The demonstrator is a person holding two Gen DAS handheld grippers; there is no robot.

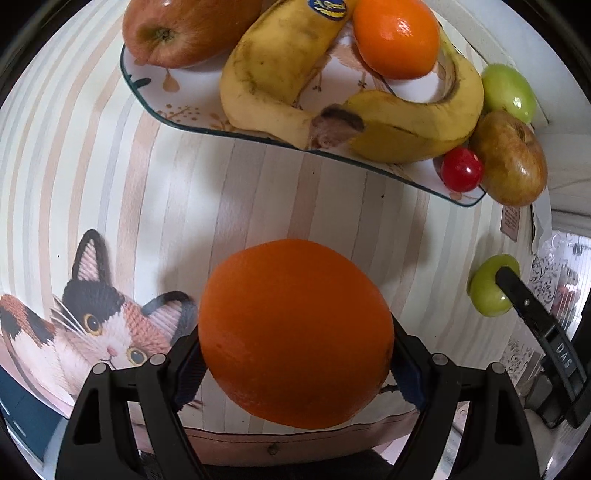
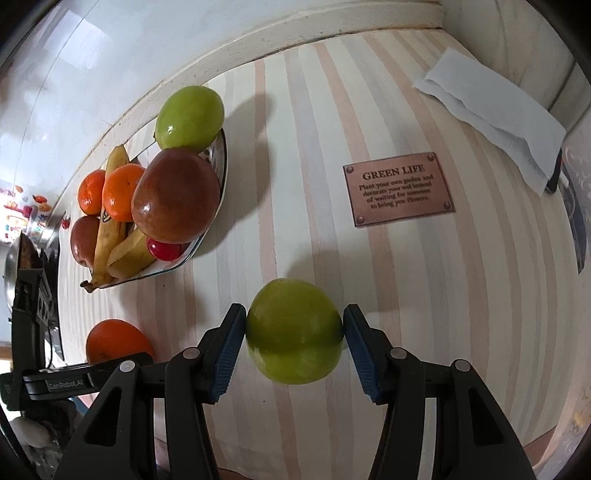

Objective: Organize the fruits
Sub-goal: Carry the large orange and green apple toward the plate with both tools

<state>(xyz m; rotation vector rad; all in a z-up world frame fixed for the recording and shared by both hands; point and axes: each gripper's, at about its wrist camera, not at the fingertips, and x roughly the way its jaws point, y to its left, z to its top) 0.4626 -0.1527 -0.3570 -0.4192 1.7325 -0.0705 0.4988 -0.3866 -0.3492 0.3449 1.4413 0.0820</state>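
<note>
My left gripper [image 1: 295, 354] is shut on a big orange [image 1: 295, 332] and holds it over the striped tablecloth, short of the plate [image 1: 162, 92]. The plate carries a red apple [image 1: 184, 29], two bananas [image 1: 280, 81], a small orange [image 1: 397, 37], a cherry tomato [image 1: 461, 169], a brownish apple [image 1: 511, 158] and a green apple [image 1: 508, 92]. My right gripper [image 2: 294, 332] has its blue pads against both sides of a second green apple [image 2: 293, 330], to the right of the plate [image 2: 218, 177]. That apple [image 1: 487, 291] and a right finger also show in the left wrist view.
A cat picture [image 1: 92, 317] is printed on the cloth at the left. A "GREEN LIFE" plaque print [image 2: 399, 188] and a folded white napkin [image 2: 491, 110] lie to the right. The wall edge [image 2: 258, 40] runs behind the plate.
</note>
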